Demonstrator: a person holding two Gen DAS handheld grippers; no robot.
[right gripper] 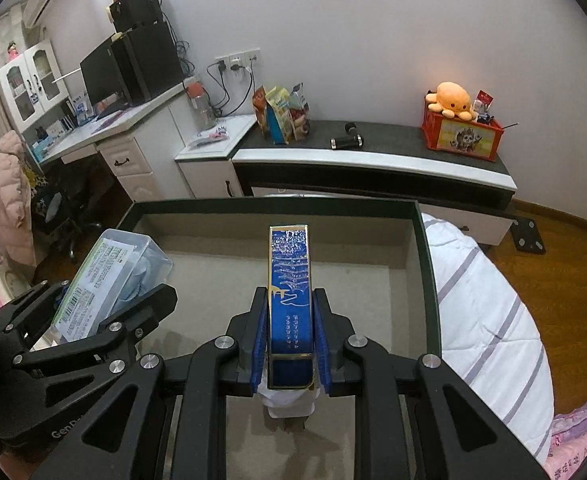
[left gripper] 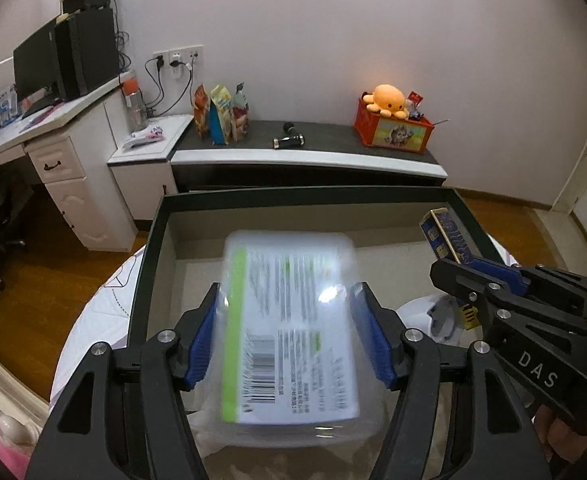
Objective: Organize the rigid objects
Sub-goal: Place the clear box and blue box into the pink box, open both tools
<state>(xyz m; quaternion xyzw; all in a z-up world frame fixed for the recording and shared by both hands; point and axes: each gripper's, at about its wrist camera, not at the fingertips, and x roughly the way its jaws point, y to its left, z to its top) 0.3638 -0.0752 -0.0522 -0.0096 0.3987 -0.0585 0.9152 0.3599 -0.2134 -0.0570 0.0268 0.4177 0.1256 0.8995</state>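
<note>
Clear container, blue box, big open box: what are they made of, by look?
Clear container, in the left gripper: likely rigid transparent plastic, glossy; glare spot, contents show through beside the printed label.
Blue box, in the right gripper: probably printed cardboard, satin, with metallic gold edging.
Large open box: looks like matte paperboard, dark rim, beige lining.

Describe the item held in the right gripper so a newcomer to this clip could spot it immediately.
Start at the big dark-rimmed open box in the foreground. Above its beige floor, the right gripper has its jaws shut on a slim blue carton with gold edging and pale print. Its neighbour, the clear plastic container in the left gripper, is wider, see-through and carries a green-and-white label.
</note>
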